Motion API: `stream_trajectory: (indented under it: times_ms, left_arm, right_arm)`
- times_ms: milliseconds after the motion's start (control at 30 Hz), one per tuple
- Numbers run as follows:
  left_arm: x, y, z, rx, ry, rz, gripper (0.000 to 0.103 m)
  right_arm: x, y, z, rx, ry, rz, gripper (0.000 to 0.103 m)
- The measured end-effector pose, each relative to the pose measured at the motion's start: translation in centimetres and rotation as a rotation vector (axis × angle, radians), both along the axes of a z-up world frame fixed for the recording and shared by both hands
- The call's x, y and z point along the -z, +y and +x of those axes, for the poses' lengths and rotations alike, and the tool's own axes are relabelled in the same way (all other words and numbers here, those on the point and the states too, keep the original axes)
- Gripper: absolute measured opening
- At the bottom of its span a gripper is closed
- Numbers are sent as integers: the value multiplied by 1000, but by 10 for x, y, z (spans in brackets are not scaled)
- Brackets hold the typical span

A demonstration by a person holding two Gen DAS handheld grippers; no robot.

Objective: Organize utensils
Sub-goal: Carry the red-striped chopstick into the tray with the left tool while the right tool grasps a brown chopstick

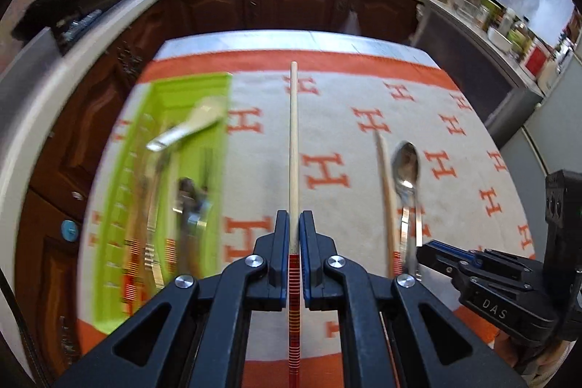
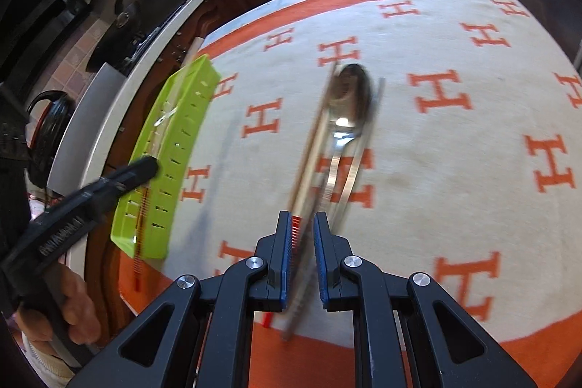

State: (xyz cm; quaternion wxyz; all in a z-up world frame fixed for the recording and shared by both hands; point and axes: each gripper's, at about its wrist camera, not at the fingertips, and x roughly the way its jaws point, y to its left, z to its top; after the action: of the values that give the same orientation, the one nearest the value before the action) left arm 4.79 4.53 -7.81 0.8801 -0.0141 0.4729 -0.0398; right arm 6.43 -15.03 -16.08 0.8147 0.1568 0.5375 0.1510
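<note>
- two tongs work over a bench covered by an orange-and-cream cloth (image 1: 338, 133).
- left tongs (image 1: 294, 224) are clamped on a wooden chopstick (image 1: 293, 140) with a red-striped end, lifted clear of the cloth.
- right tongs (image 2: 302, 224) stand slightly apart, over a second chopstick (image 2: 309, 148); whether they grip it, i cannot tell.
- a metal spoon (image 2: 349, 104) lies just beside that chopstick.
- a green tray (image 1: 189, 148) at the left edge holds a pale spoon (image 1: 192, 122) and blurred cutlery.
</note>
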Motion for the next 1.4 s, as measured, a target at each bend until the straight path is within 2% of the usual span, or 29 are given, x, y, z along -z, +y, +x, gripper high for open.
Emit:
stream_trajectory:
  times_ms: [100, 233, 433, 700, 800, 1033, 1167, 1267, 1333, 1400]
  left_arm:
    - [-8, 32, 0, -66, -28, 20, 3]
    - [-7, 75, 5, -146, -26, 15, 3]
    - [5, 108, 11, -178, -6, -7, 4]
    - [25, 115, 19, -156, 25, -40, 4]
    - [29, 118, 23, -153, 36, -51, 4]
    - [40, 127, 33, -158, 67, -64, 4]
    - [46, 129, 38, -155, 83, -61, 4]
    - [45, 131, 36, -163, 77, -64, 10]
    - [42, 132, 34, -166, 59, -66, 20]
    - [35, 134, 29, -172, 37, -59, 22]
  right_arm:
    - [3, 15, 7, -9, 6, -3, 12]
    - [10, 29, 15, -4, 28, -26, 12]
    - [18, 40, 26, 11, 42, -77, 12]
    - [17, 52, 37, 37, 31, -174, 12]
    - [23, 56, 46, 46, 59, -195, 12]
    - [24, 74, 56, 45, 1, -315, 12]
    - [25, 79, 58, 50, -11, -348, 8]
    - [25, 77, 59, 58, -2, -338, 7]
    - [24, 74, 58, 67, 16, -310, 6]
    - [20, 73, 56, 73, 27, -275, 6]
